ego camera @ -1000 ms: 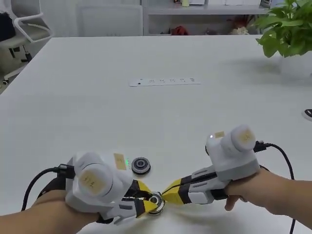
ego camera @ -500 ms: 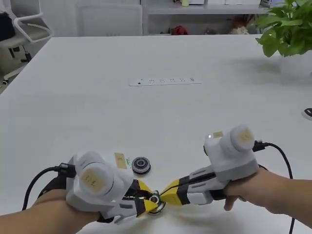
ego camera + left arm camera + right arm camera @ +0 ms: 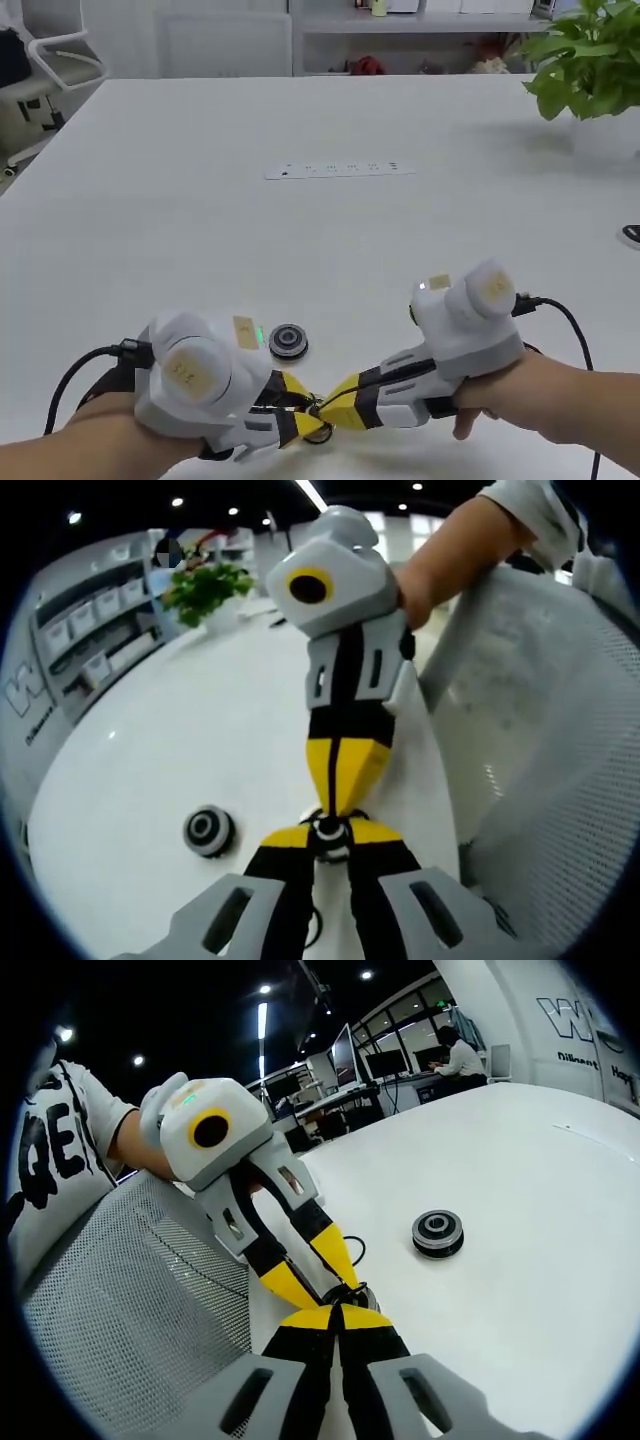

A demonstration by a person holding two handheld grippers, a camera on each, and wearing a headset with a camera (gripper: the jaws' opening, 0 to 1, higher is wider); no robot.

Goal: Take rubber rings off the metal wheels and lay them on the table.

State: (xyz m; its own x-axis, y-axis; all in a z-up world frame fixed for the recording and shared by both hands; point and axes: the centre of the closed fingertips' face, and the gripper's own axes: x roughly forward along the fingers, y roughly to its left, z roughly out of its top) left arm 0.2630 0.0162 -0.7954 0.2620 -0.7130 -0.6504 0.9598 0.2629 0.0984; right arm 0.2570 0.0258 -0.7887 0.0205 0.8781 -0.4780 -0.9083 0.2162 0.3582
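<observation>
Where left tool [image 3: 301, 417] meets right tool [image 3: 343, 1312] — wheel [image 3: 329, 831] sits.

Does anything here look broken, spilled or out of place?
Nothing stands out. The left claw grips a small metal wheel near the table edge, and the shut right claw meets it tip to tip. A second wheel lies flat beside them; the power strip lies neatly farther back.
</observation>
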